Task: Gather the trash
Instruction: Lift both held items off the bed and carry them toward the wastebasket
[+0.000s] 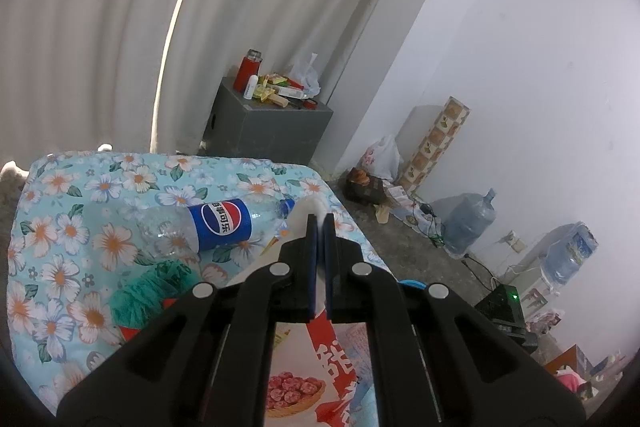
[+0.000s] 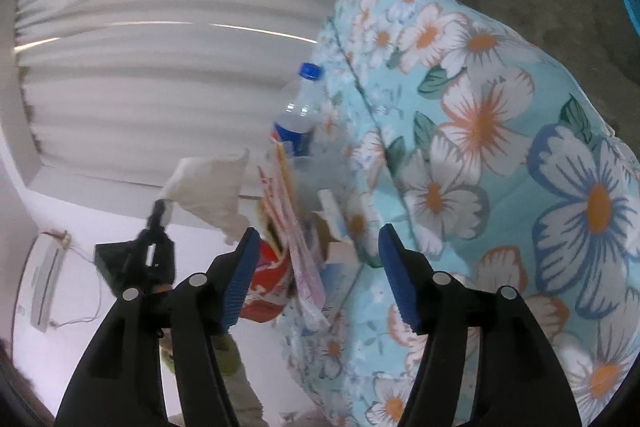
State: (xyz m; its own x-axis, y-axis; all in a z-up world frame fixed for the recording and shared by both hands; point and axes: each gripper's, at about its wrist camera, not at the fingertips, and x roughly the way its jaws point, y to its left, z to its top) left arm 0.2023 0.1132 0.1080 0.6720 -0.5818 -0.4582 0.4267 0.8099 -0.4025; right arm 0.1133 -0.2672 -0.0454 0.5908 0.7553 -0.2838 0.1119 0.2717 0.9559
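- The left gripper is clenched on a white bag, held up beside the bed.
- The right gripper is released, with nothing between its pads.
- A plastic bottle lies on the bed, long axis across, cap toward the bag.
- Wrappers lie just ahead of the right gripper, which looks nearer to them.
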